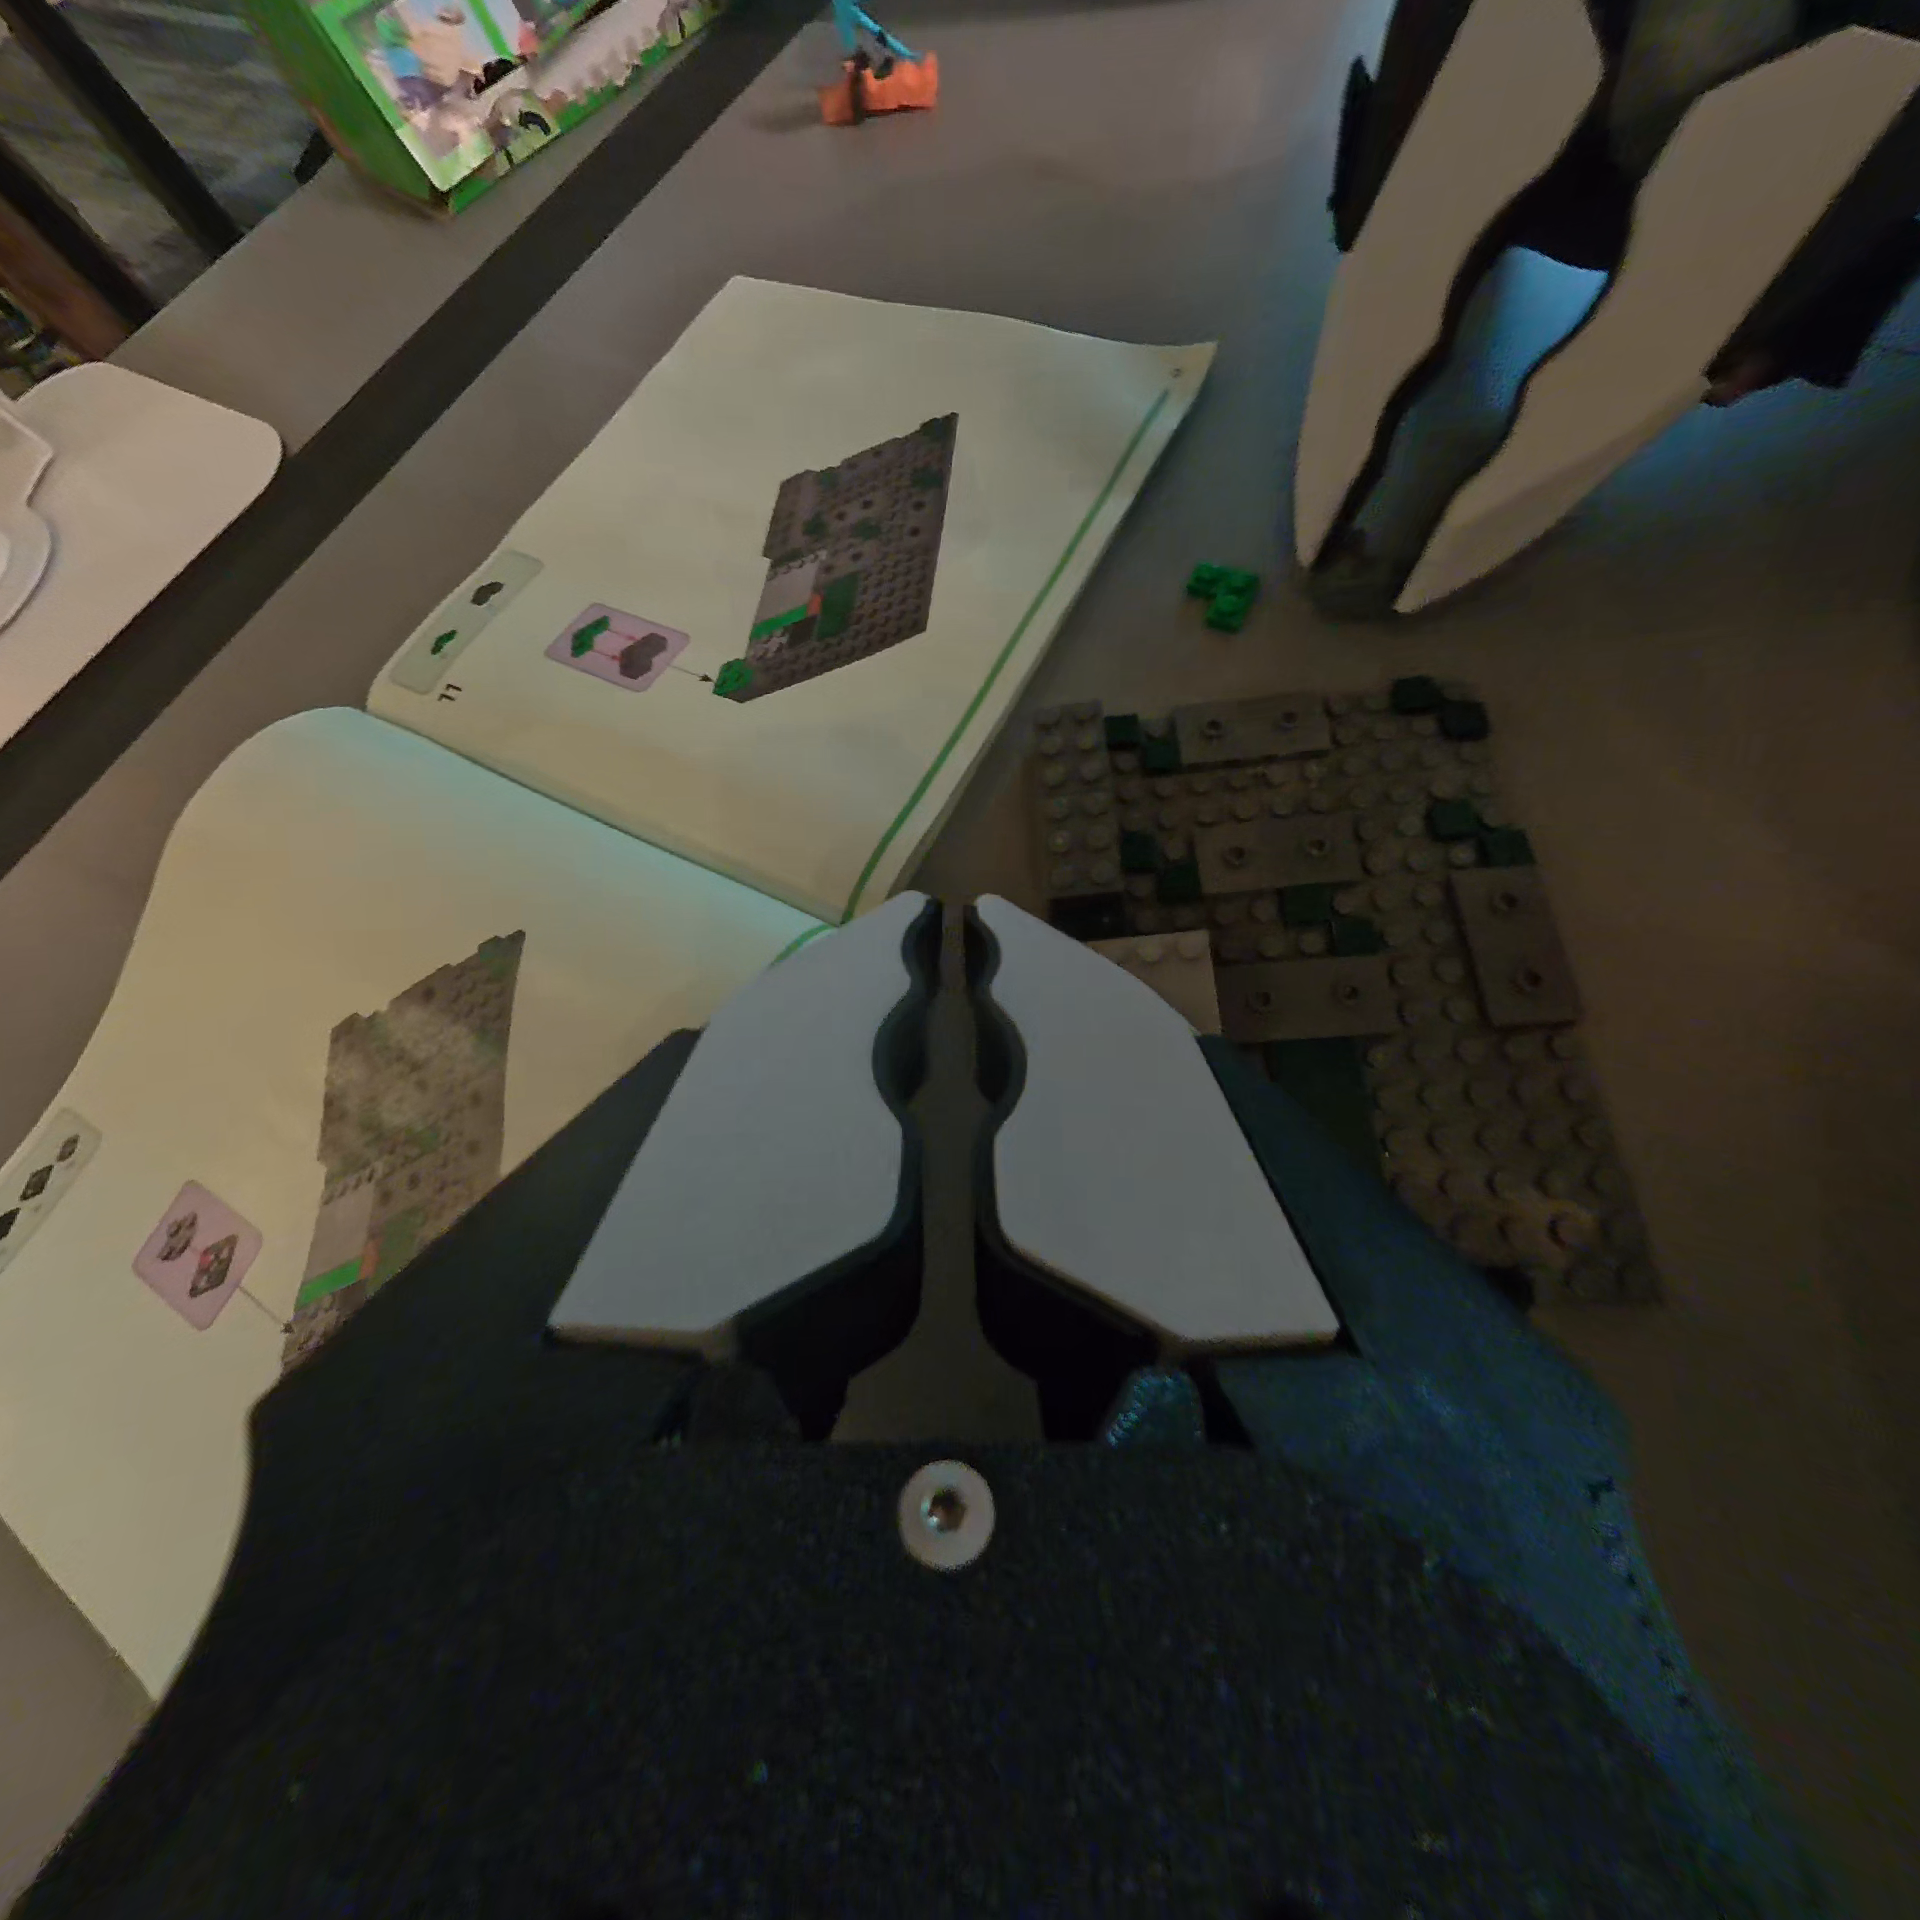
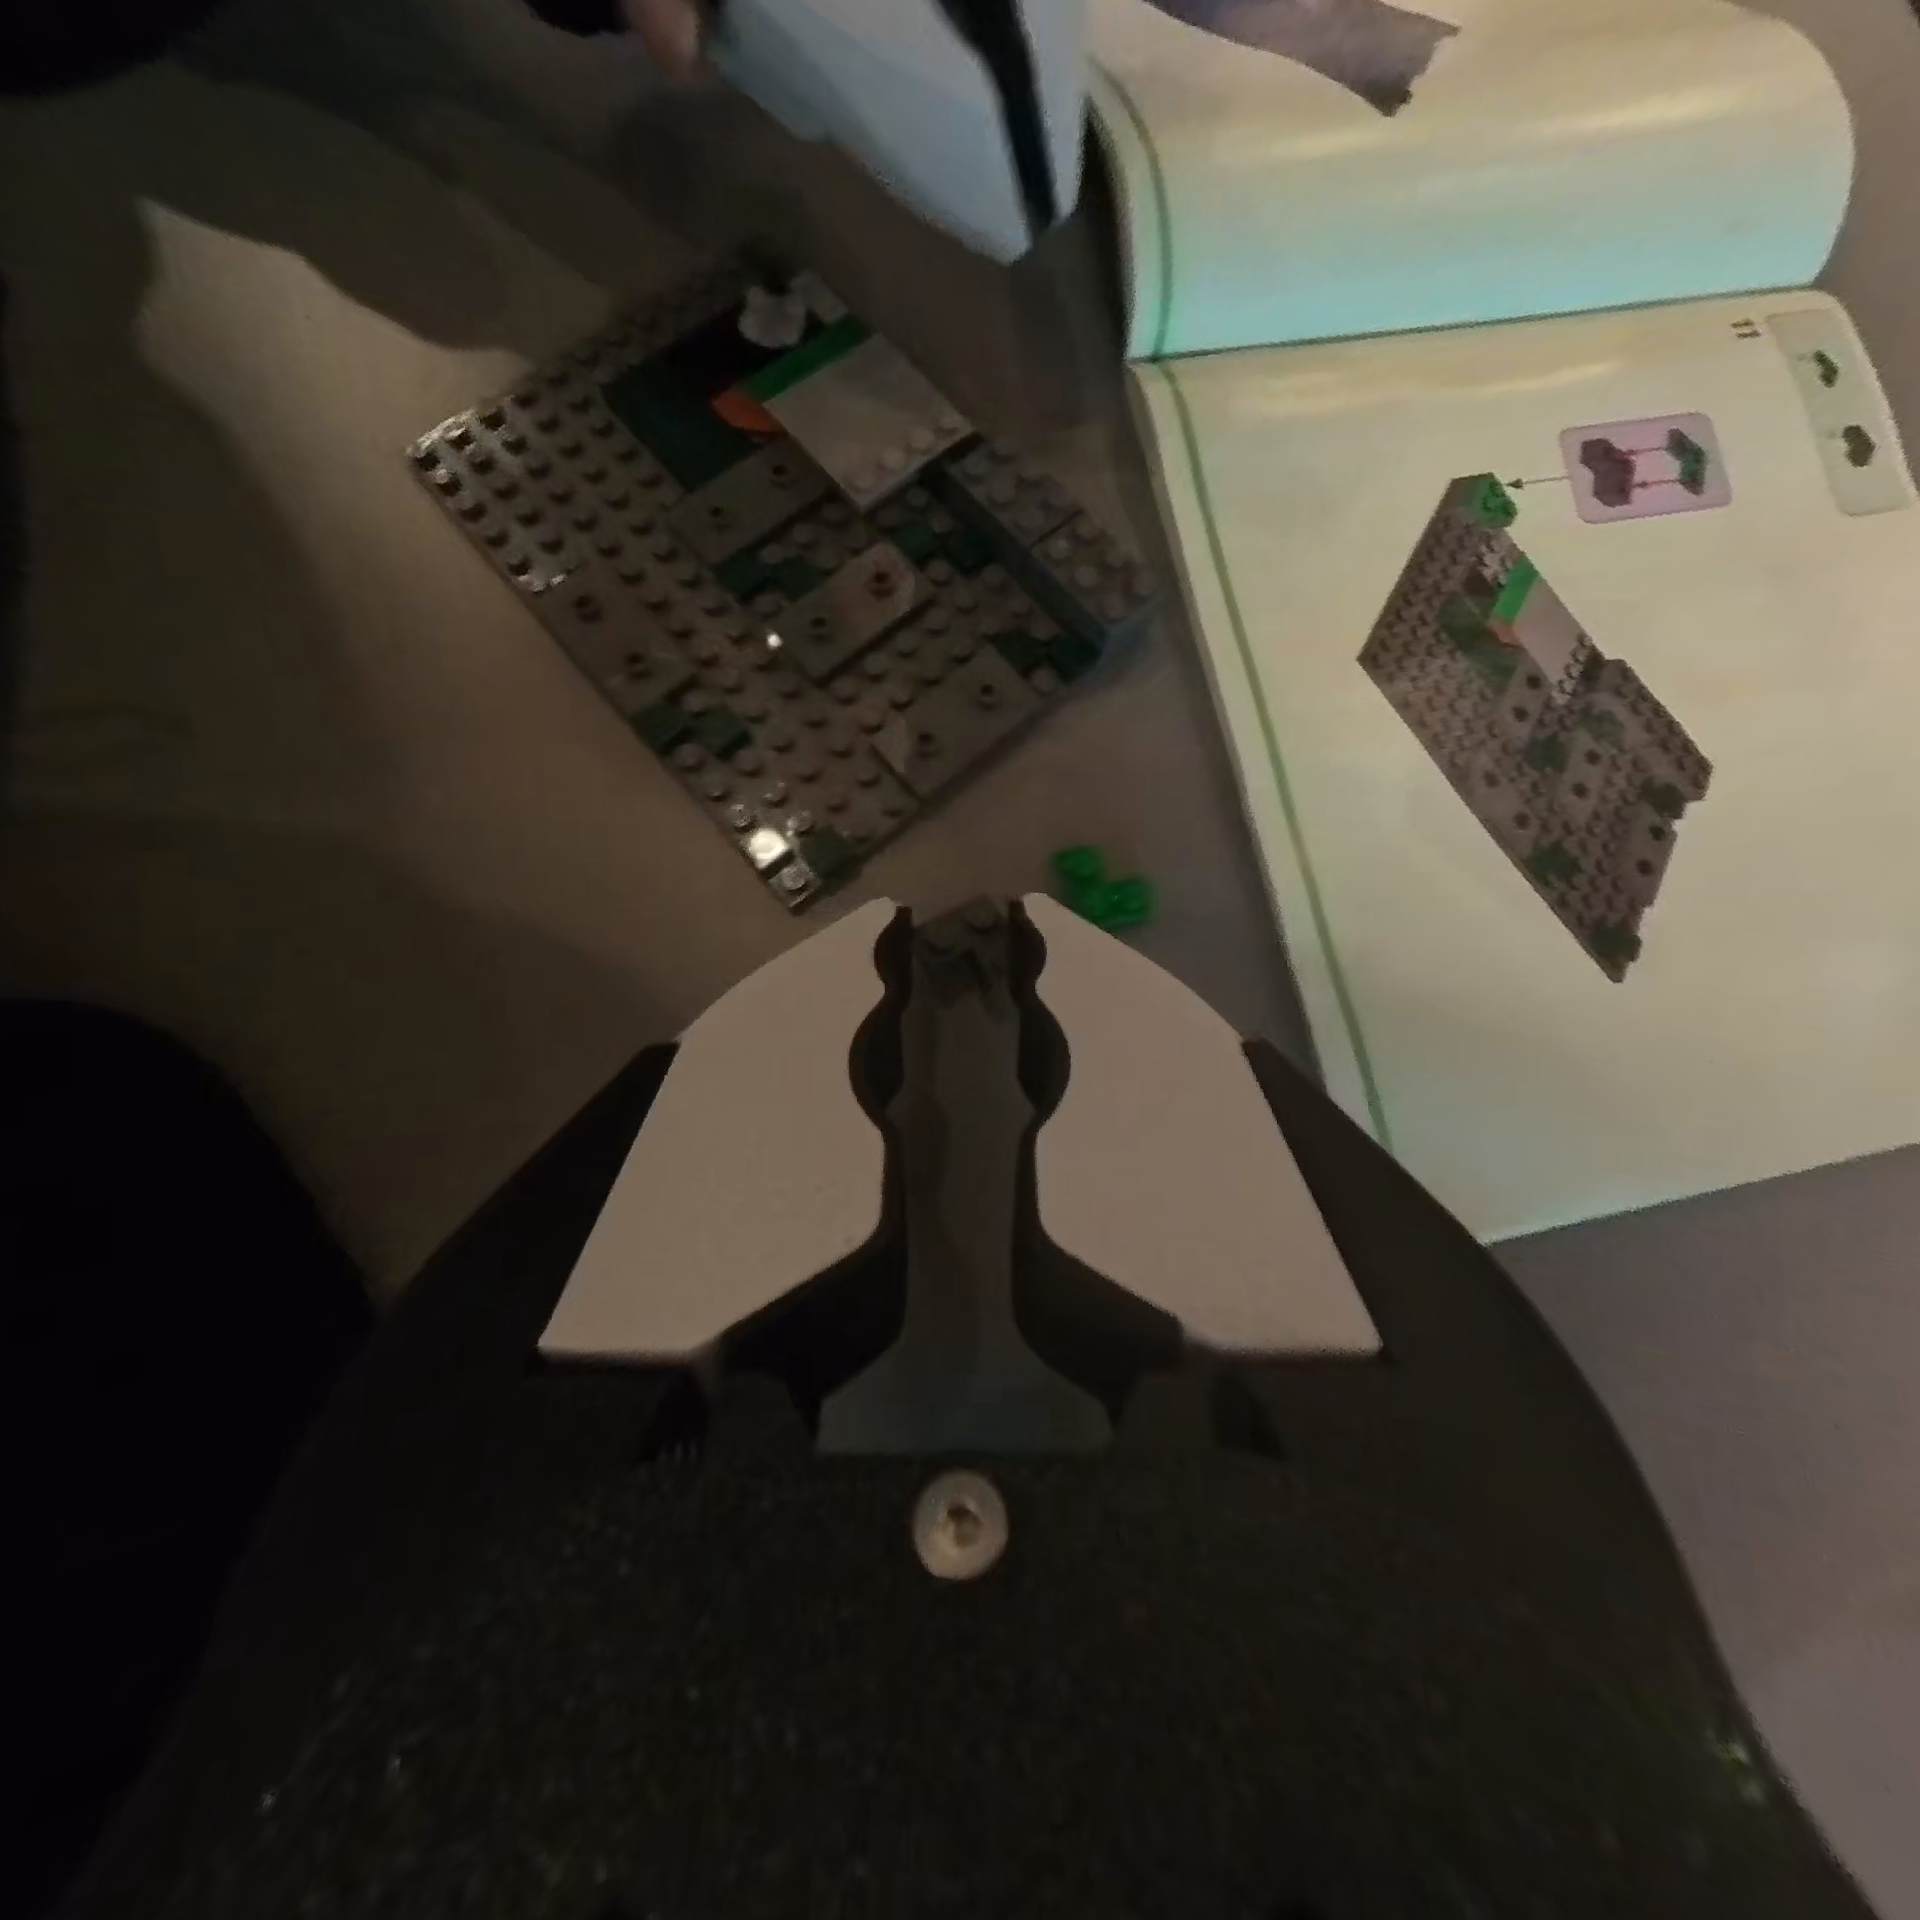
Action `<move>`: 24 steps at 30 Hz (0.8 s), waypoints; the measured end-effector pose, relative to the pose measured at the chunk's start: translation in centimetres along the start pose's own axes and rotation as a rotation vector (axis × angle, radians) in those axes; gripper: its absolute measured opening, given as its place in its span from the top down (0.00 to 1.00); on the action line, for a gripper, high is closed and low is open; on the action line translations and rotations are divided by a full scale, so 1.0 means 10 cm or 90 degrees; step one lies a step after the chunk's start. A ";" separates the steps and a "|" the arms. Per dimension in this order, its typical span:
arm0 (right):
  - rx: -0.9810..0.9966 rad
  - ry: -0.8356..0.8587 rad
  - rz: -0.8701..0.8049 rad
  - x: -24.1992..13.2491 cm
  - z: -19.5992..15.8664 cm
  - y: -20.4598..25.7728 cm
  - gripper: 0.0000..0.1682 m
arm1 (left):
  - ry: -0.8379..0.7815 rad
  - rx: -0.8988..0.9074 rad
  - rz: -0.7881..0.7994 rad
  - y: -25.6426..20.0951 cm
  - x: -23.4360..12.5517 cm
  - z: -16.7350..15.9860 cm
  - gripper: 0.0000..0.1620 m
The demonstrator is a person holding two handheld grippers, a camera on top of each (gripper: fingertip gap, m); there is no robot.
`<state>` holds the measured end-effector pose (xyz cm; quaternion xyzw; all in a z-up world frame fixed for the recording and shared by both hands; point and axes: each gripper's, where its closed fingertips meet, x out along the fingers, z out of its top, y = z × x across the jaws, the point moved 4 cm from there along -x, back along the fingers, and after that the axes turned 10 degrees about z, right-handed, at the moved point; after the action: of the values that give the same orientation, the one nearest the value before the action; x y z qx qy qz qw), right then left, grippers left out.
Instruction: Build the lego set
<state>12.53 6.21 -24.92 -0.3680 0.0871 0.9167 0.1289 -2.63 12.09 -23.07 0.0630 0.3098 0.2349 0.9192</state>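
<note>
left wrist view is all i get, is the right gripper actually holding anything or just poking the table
observer: It looks like it is holding something. In the right wrist view a small grey studded piece sits between the tips of the right gripper, low over the table.
operator: ok and what is my own gripper hiding on the build
observer: The end of the build behind the left gripper has an orange piece beside a bright green strip and a light grey tile.
</note>
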 end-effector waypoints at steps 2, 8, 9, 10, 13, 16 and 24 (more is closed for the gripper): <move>0.027 -0.009 -0.032 -0.01 0.01 -0.05 0.90 | -0.003 0.004 -0.003 -0.01 -0.01 0.01 0.98; 0.244 -0.029 -0.167 -0.06 -0.05 -0.15 0.90 | -0.004 0.004 -0.012 -0.03 -0.01 0.00 0.97; 0.280 -0.038 -0.175 -0.06 -0.06 -0.12 0.90 | -0.004 0.005 -0.012 -0.03 -0.01 0.01 0.97; 0.301 -0.044 -0.183 -0.06 -0.08 -0.09 0.90 | -0.005 0.005 -0.013 -0.03 -0.01 0.01 0.97; 0.311 -0.052 -0.175 -0.03 -0.08 0.05 0.86 | -0.005 0.008 -0.015 -0.03 -0.02 0.00 0.97; 0.259 -0.063 -0.148 -0.08 -0.03 0.12 0.83 | -0.004 0.009 -0.018 -0.04 -0.01 0.00 0.98; -0.052 0.074 -0.004 -0.28 -0.03 0.05 0.85 | -0.004 0.023 -0.014 -0.06 -0.02 0.00 0.98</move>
<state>14.54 5.13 -23.16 -0.4257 0.0561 0.8962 0.1117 -2.51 11.52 -23.07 0.0771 0.3119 0.2193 0.9213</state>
